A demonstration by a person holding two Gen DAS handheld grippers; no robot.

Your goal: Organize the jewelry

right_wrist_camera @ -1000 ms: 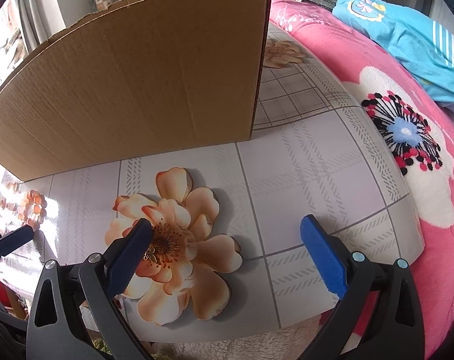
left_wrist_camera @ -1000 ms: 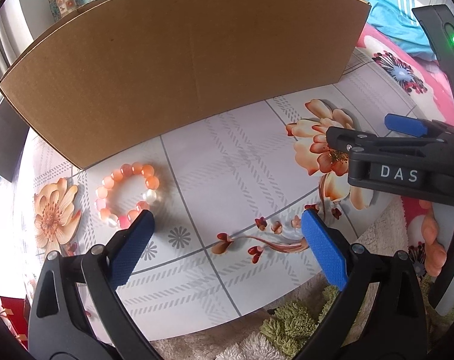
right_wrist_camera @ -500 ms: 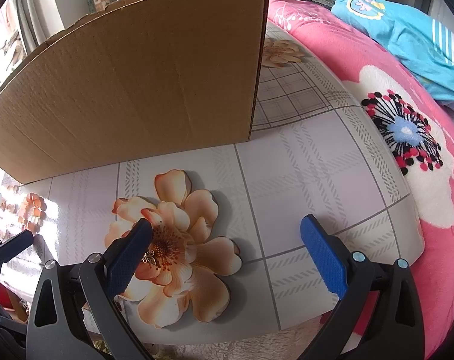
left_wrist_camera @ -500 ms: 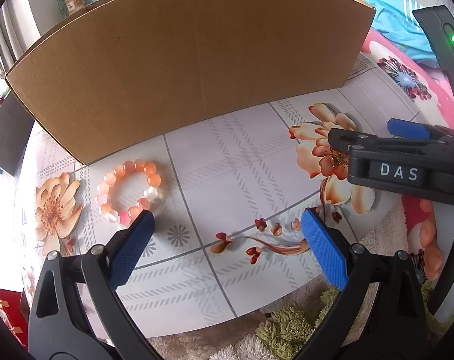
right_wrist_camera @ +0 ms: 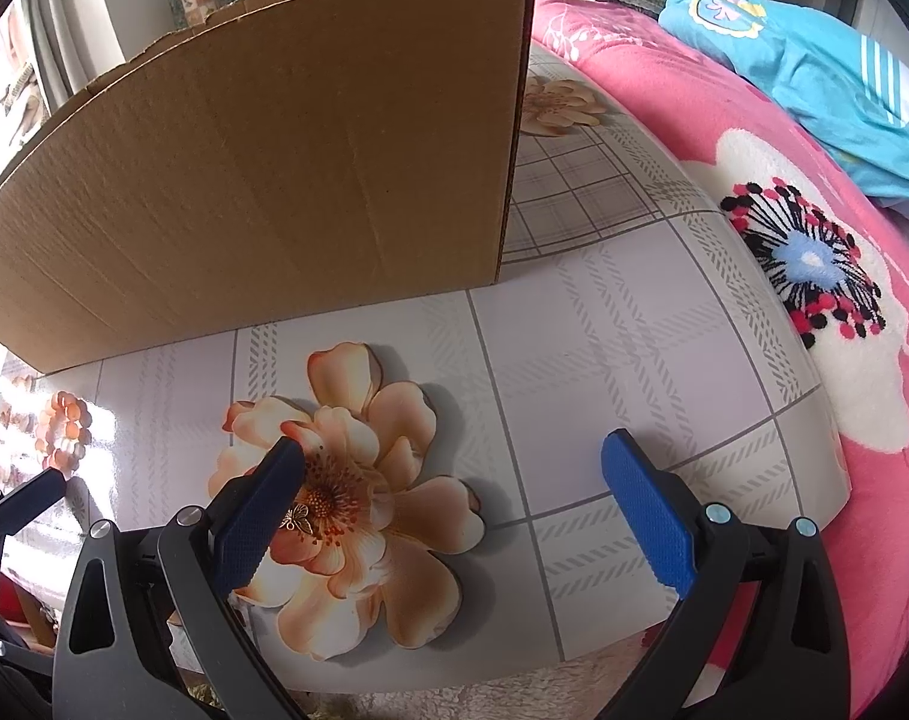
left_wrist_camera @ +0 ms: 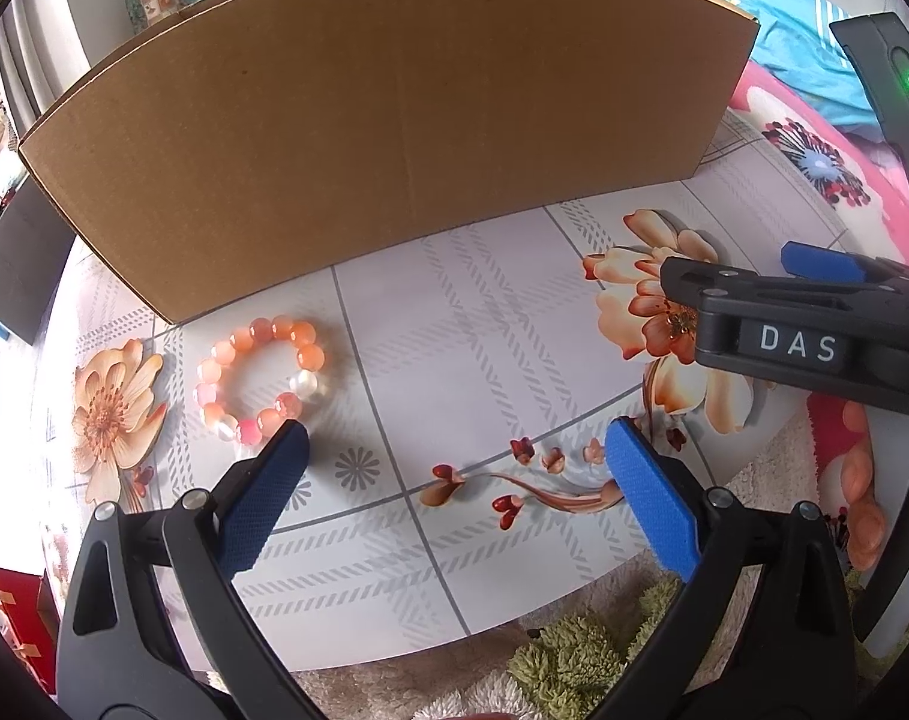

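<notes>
An orange and pink bead bracelet (left_wrist_camera: 261,378) lies on the floral table (left_wrist_camera: 466,324), just ahead of my left gripper's left fingertip; it also shows far left in the right wrist view (right_wrist_camera: 63,432). My left gripper (left_wrist_camera: 457,450) is open and empty above the table. My right gripper (right_wrist_camera: 454,462) is open and empty over a printed flower; it shows at the right of the left wrist view (left_wrist_camera: 772,306). A small gold butterfly charm (right_wrist_camera: 296,517) lies on that flower beside the right gripper's left finger. A brown cardboard box (left_wrist_camera: 394,120) stands behind, its inside hidden.
The table's near edge (left_wrist_camera: 454,636) meets a shaggy rug (left_wrist_camera: 574,660). A pink floral blanket (right_wrist_camera: 814,252) with a blue garment (right_wrist_camera: 814,72) lies to the right. A dark object (left_wrist_camera: 16,264) sits at the far left.
Both grippers have drawn back and risen slightly; the box and bracelet sit a little lower in view. Both stay open and empty.
</notes>
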